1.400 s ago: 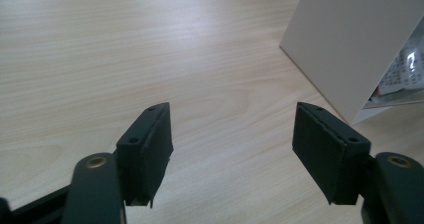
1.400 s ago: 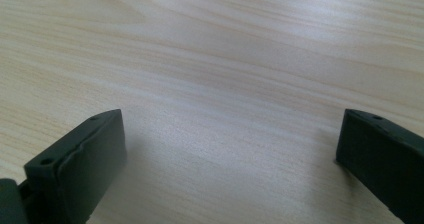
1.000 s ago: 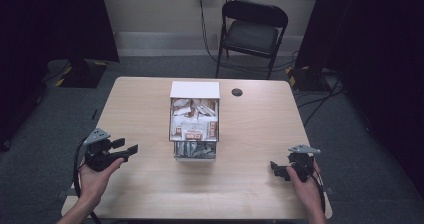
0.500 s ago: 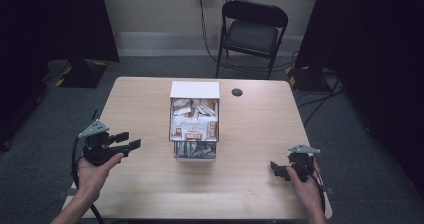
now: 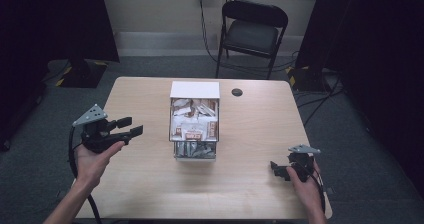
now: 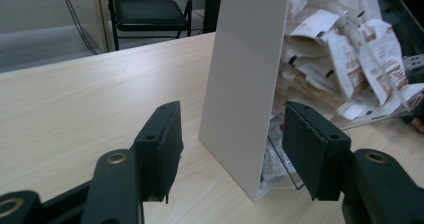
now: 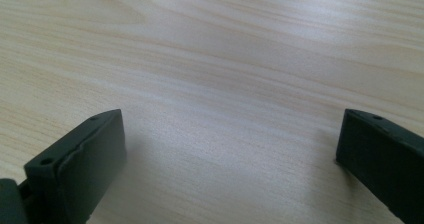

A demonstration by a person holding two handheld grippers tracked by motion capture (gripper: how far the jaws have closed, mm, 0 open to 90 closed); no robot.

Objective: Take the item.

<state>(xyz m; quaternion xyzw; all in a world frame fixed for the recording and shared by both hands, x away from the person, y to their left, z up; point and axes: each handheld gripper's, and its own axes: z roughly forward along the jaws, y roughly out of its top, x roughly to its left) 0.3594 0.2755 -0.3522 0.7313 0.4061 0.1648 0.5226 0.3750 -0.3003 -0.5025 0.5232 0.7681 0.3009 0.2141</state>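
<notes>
Left claw [image 5: 129, 126] was spread wide, empty, pointed at the packet-stuffed box [image 5: 194, 120] mid-table [image 5: 150, 184]. Right claw [image 5: 278, 168] sat low near the edge, also released.

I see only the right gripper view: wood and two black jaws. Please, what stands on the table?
Observer: In the high view, a white box full of paper packets stands mid-table.
Operator: Where is the left hand-held gripper?
Observer: The left hand-held gripper is raised at the table's left side, jaws open, pointing at the box.
Operator: Is the box closed on that side?
Observer: The left gripper view shows a plain white wall there; the packets spill out past it.
</notes>
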